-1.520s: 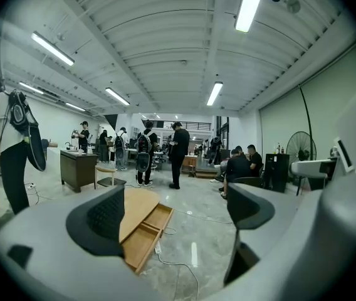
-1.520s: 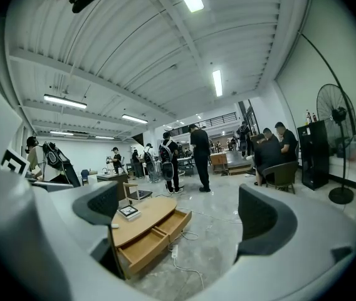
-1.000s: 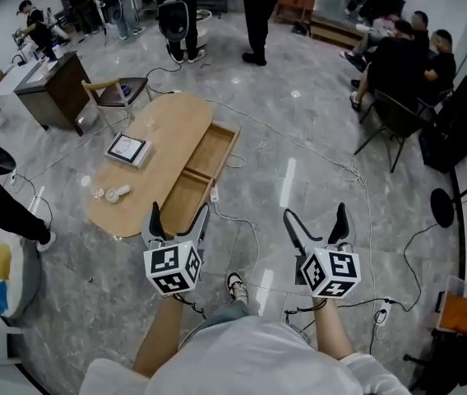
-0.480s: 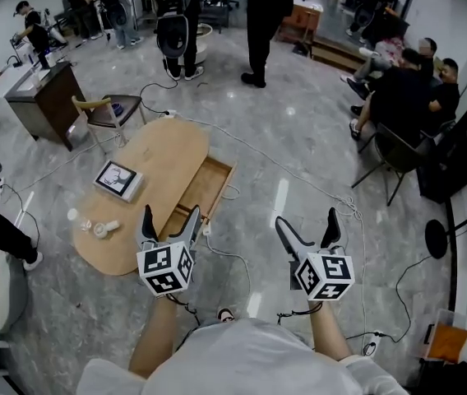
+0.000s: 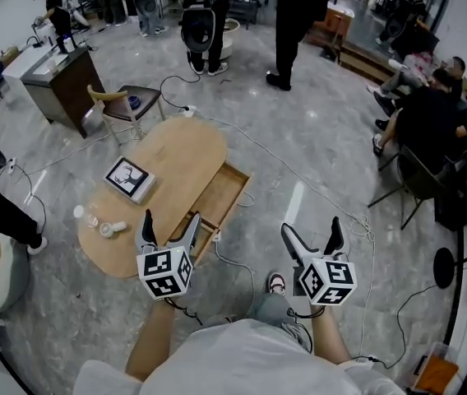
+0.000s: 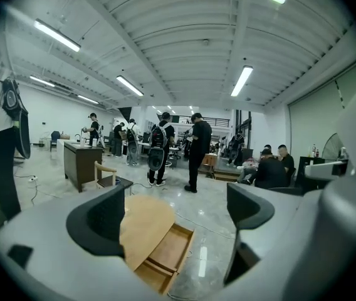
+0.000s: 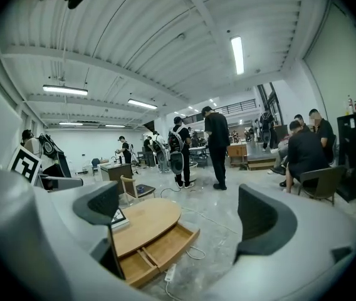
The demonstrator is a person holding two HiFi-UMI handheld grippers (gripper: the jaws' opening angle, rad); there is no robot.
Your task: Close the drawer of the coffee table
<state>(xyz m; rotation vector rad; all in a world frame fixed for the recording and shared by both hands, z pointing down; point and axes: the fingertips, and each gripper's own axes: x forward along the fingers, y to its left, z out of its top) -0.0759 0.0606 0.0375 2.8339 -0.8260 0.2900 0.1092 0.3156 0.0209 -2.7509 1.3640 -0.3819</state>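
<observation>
Looking down in the head view, the left gripper (image 5: 169, 220) and the right gripper (image 5: 312, 227) are held out side by side above the grey floor (image 5: 324, 138). Both have their jaws wide apart, and nothing sits between them. Each gripper view shows this too.

The wooden coffee table (image 5: 176, 159) stands just past the left gripper. Its drawer (image 5: 221, 200) is pulled out on the side nearer the right gripper. Neither gripper touches the drawer.

Only the head view shows both grippers at once. It also shows the person's shoe (image 5: 276, 283) on the floor between the arms, and some small white things (image 5: 110, 227) on the table's near end. A flat pad with a picture (image 5: 128, 177) lies on the table top, and a chair (image 5: 122, 99) stands past the far end.

The left gripper view sees just the round end of the table and the open drawer between its jaws.

The right gripper view sees more from the side. It shows a white plug strip (image 7: 170, 272) on the floor beside the drawer's front. The left gripper's marker cube (image 7: 25, 162) peeks in at its left edge.
</observation>
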